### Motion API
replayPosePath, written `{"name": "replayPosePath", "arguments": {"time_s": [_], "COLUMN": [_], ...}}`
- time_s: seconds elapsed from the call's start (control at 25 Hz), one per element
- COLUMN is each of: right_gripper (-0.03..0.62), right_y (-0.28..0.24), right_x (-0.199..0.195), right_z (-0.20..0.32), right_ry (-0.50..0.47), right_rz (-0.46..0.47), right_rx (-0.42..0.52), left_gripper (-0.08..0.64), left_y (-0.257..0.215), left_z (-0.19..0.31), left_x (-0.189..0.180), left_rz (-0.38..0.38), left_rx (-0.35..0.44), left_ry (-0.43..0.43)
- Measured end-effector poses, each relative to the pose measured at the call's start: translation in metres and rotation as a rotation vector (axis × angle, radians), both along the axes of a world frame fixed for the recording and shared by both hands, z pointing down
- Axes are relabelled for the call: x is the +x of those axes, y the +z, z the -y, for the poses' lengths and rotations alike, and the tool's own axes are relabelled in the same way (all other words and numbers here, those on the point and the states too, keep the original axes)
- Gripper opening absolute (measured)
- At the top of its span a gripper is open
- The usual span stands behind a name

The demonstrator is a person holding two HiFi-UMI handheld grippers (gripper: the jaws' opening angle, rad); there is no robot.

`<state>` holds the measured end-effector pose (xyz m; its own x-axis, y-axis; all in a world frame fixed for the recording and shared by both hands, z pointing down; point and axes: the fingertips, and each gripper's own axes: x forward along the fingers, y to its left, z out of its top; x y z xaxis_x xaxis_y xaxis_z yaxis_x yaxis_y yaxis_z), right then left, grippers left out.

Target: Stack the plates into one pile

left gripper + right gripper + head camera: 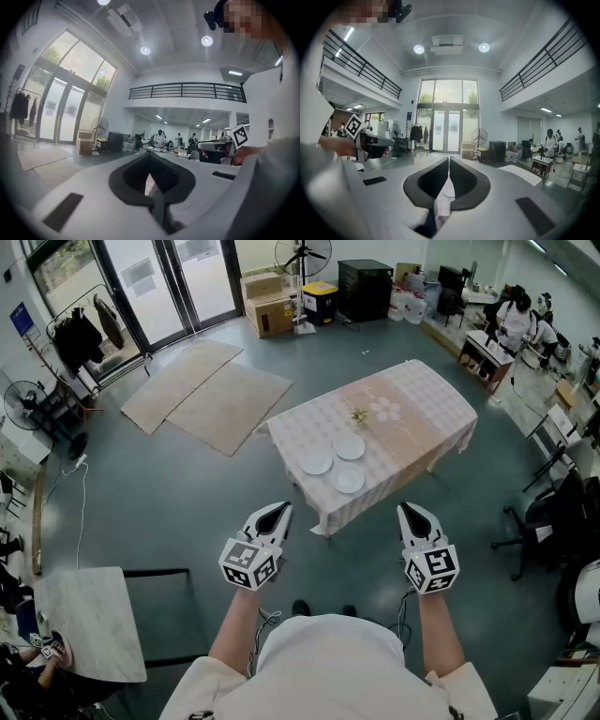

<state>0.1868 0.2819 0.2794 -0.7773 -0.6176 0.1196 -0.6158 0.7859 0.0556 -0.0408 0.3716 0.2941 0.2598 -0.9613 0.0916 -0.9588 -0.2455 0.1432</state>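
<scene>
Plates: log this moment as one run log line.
plates: three, apart on table, unstacked | left gripper: shut, empty | right gripper: shut, empty

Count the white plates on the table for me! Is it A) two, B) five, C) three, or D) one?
C: three white plates lie side by side on the table, none on top of another.

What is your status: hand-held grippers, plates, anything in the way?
Left hand-held gripper and right hand-held gripper shut, empty. Three plates lie apart on table, unstacked. Small flower ornament stands beside them.
</scene>
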Motion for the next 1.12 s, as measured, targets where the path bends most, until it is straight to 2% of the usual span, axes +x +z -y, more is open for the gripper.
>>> {"name": "replayPosePath", "arguments": {"time_s": [0.48,1.12], "right_gripper": [0.032,0.035], "right_y": [0.003,0.009], "right_x": [-0.005,-0.007], "right_z": [-0.001,0.001], "right_ry": [-0.007,0.031], "right_rz": [-0.012,0.003], "right_rx": [0.0,-0.013], "left_gripper": [0.006,0.008], "left_y": [0.004,0.016], "left_z": [0.0,0.003], "left_x": [0.001,0.0], "left_rz": [-0.007,-0.001], "left_rx": [-0.004,-0.035], "left_ry": [0.007,0.034]}}
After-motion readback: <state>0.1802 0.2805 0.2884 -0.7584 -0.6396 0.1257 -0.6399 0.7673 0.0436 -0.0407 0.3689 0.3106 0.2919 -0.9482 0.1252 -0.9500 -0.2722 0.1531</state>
